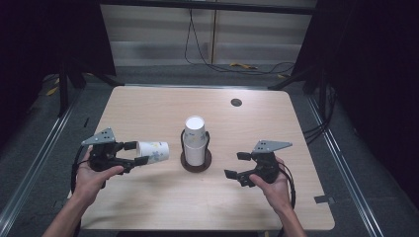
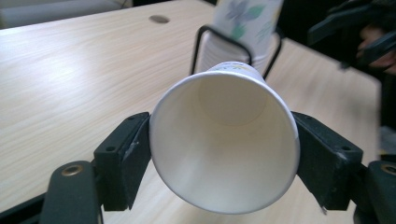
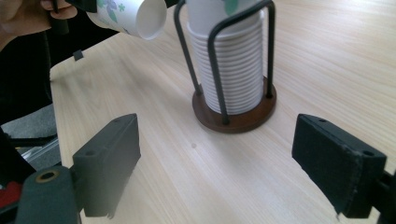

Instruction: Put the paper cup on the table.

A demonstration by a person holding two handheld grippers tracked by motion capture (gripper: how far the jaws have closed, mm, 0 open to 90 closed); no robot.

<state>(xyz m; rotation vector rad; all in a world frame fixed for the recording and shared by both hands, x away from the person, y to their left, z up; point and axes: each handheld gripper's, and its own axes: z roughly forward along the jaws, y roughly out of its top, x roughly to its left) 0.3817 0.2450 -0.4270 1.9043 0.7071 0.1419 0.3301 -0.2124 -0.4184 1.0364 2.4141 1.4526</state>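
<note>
Paper cup [image 2: 224, 140] in left gripper [image 1: 129, 153]: white inside, outside white with purple and green flower print. Stacked cups [image 3: 231, 70] white, top one same floral print. Cup holder [image 3: 235, 114]: dark brown round base, black wire uprights. Both grippers black, right gripper [image 1: 236, 165] with grey plate on top. Table [image 1: 148, 197] light wood grain, small dark round hole [image 1: 236, 102] near far edge.

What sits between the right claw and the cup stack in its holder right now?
Nothing: in the right gripper view, bare tabletop runs from the open right claw to the holder's brown base under the cup stack.
</note>
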